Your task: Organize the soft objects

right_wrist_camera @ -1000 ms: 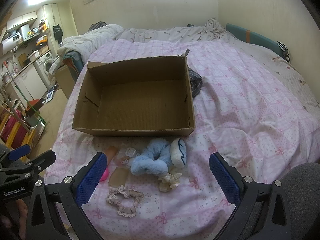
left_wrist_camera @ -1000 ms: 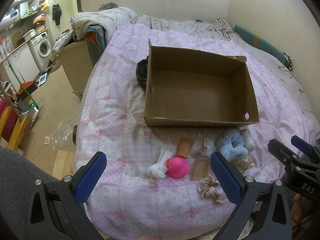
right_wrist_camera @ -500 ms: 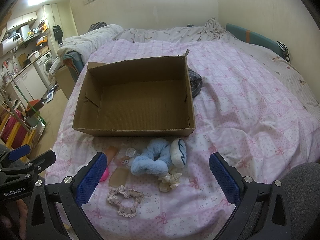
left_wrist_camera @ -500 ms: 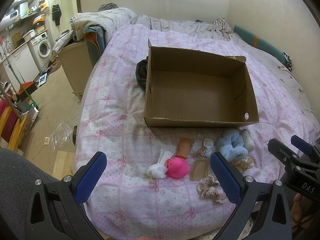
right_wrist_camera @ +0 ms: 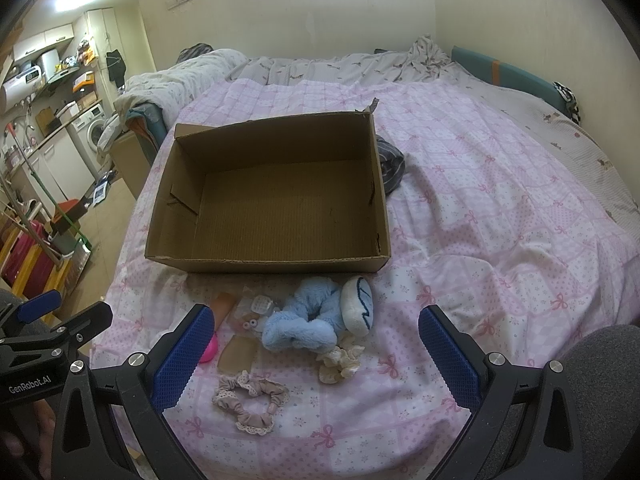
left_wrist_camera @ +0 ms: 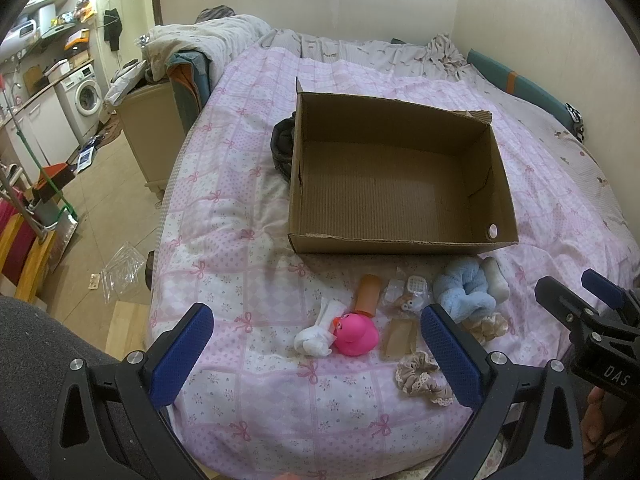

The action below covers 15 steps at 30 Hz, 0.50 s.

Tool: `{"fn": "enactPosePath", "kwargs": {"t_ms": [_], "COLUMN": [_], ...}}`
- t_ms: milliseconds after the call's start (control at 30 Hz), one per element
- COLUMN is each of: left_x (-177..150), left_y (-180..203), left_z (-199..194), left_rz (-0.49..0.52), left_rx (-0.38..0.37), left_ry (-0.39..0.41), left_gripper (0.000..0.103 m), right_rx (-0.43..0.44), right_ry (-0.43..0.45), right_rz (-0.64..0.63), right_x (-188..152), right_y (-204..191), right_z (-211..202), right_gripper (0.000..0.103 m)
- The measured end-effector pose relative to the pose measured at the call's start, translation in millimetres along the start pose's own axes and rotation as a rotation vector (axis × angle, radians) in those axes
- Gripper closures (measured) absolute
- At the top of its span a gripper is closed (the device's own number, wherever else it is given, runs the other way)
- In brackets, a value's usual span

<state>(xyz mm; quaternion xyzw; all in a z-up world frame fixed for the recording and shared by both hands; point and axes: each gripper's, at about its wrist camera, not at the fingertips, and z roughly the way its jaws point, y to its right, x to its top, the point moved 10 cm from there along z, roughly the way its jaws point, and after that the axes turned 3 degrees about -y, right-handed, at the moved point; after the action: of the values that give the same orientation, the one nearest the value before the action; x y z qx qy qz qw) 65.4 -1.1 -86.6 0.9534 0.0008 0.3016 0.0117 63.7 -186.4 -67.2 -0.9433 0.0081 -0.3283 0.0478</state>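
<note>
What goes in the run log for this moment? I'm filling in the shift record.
phase: pre-grasp | left gripper: open, empty | right gripper: open, empty | cardboard box: empty | blue scrunchie: on quilt

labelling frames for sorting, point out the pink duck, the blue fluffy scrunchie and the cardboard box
pink duck [left_wrist_camera: 356, 334], left wrist view, on its rounded body
blue fluffy scrunchie [right_wrist_camera: 298, 332], right wrist view, on its lower loop
cardboard box [right_wrist_camera: 264, 265], right wrist view, on its near wall

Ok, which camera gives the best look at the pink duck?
The left wrist view: the pink duck lies fully visible between the open left claw's fingers. In the right wrist view only a pink sliver shows behind a finger of the open right claw.
</note>
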Motion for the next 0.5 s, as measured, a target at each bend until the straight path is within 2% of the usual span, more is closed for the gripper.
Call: {"fn": "enactPosePath", "kwargs": {"t_ms": [500], "left_x": [-1.3], "left_y": [0.7], "left_z": [-0.9], "left_rz": [0.005], "left_rx": [-0.002], "left_ry": [-0.009], "left_gripper": [0.000], "right_rx": [0.000], "right_ry": [0.000], "right_rz": [-0.001], "right_x": [0.2], "right_y": [-1.1], "right_z": [-1.0], "right_gripper": [0.000]}}
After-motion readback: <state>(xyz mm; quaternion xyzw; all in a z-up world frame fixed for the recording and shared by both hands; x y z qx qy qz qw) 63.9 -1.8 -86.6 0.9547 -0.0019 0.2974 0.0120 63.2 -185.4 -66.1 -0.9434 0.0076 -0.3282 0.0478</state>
